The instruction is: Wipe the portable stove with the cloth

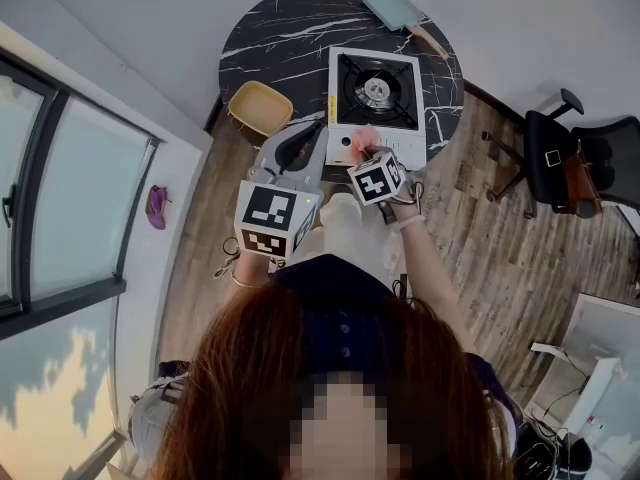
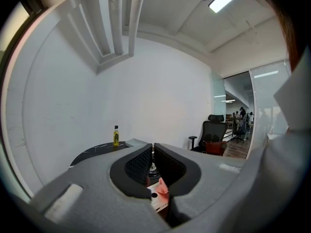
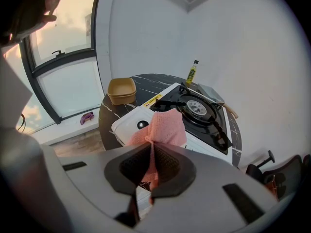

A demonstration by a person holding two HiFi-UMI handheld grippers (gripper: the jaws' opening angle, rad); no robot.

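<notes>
right gripper [image 3: 151, 144] pinches a pink knitted cloth [image 3: 165, 124], which may snag the white portable stove [image 3: 127, 124]'s black grate [image 3: 218, 130] ahead; left gripper [image 2: 152, 152] closed, empty.

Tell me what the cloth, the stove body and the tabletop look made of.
The cloth: soft pink knit fabric, its weave visible, bunched in folds.
The stove body: probably white painted metal, smooth, slight sheen.
The tabletop: black marble or a marble-look laminate, white veins, polished.
</notes>
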